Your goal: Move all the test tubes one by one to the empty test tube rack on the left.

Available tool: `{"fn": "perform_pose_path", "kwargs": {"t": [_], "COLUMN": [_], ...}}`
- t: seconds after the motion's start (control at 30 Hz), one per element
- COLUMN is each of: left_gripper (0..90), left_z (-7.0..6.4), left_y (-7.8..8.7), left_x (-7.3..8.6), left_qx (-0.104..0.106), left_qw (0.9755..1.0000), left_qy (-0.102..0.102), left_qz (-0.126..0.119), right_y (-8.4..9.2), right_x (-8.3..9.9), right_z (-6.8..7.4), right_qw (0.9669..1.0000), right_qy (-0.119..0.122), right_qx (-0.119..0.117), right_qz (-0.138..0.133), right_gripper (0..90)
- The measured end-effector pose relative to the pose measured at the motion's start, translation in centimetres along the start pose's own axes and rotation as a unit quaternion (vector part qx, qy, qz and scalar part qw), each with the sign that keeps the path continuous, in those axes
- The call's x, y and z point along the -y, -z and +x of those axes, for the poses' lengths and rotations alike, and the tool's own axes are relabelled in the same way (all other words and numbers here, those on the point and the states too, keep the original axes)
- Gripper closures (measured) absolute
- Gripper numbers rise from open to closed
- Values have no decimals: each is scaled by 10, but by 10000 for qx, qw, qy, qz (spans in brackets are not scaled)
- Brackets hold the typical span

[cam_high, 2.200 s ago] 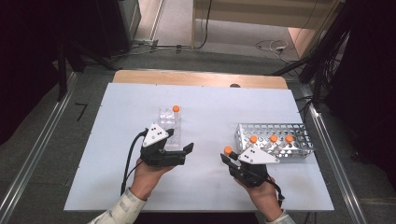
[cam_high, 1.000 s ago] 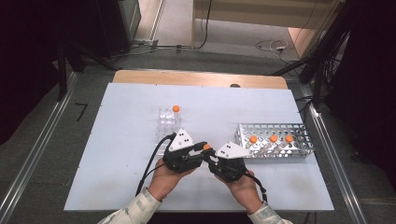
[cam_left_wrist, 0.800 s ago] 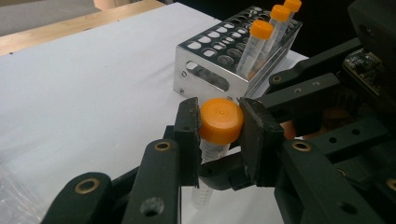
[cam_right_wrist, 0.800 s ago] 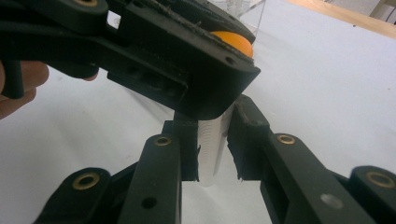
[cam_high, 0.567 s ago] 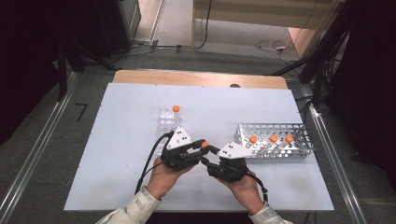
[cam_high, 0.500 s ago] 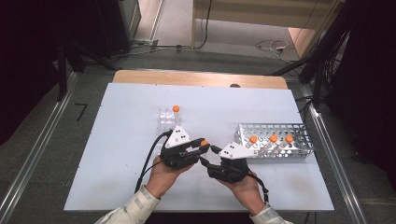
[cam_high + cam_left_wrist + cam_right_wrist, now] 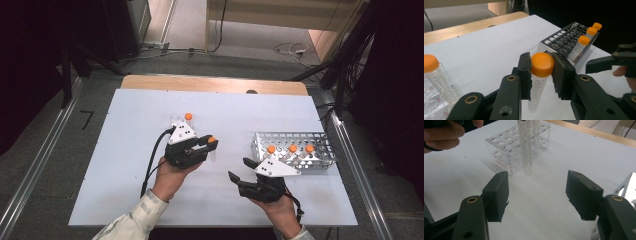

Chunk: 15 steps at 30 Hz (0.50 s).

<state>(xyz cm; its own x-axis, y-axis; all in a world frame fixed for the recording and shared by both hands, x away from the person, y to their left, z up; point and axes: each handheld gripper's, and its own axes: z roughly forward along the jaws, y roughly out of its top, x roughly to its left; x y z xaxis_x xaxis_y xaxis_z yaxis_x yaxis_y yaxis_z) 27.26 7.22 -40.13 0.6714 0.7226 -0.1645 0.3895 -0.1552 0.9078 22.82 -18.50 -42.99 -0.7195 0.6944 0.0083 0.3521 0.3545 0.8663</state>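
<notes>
The left hand-held gripper (image 7: 207, 145) is clamped on a clear graduated tube (image 7: 536, 90), its 2 black pads pressing the orange cap (image 7: 542, 64) from either side. In the left gripper view the tube hangs nearly upright below the cap, its tip clear of the white tabletop (image 7: 130, 135). In the high view this hand-held gripper sits just in front of a clear plastic rack (image 7: 517, 147), in which 1 more orange-capped tube (image 7: 188, 116) stands. The right gripper view shows the held tube's rounded lower end (image 7: 527, 152) hanging in front of that rack, above the tabletop.

The right hand-held gripper (image 7: 241, 169) holds nothing. Its jaws have just been opening and stand wide apart, with bare tabletop between them in the right gripper view. In the high view it lies to the right of the left one and nearer the person, well apart from the held tube, jaws pointing left.

A metal mesh rack (image 7: 320, 142) stands on the right part of the tabletop, just beyond the right hand-held gripper. 3 orange-capped tubes (image 7: 290, 149) stand in a row along its near side.
</notes>
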Motion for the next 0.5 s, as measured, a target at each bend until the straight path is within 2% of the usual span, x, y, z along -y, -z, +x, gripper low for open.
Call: {"fn": "perform_pose_path", "kwargs": {"t": [0.3, 0.5], "left_gripper": [702, 702], "left_z": [7, 13], "left_y": [-1, 1], "left_x": [-2, -4], "left_qx": [-96, -177], "left_qw": [9999, 9997], "left_qy": [89, 144], "left_qz": [-33, -54], "right_y": [10, 13], "right_x": [6, 14], "right_z": [-12, -20], "right_qw": [9998, 9994], "right_qy": [-144, -257], "right_qx": [133, 193], "right_qz": [34, 162], "right_gripper": [301, 222]}}
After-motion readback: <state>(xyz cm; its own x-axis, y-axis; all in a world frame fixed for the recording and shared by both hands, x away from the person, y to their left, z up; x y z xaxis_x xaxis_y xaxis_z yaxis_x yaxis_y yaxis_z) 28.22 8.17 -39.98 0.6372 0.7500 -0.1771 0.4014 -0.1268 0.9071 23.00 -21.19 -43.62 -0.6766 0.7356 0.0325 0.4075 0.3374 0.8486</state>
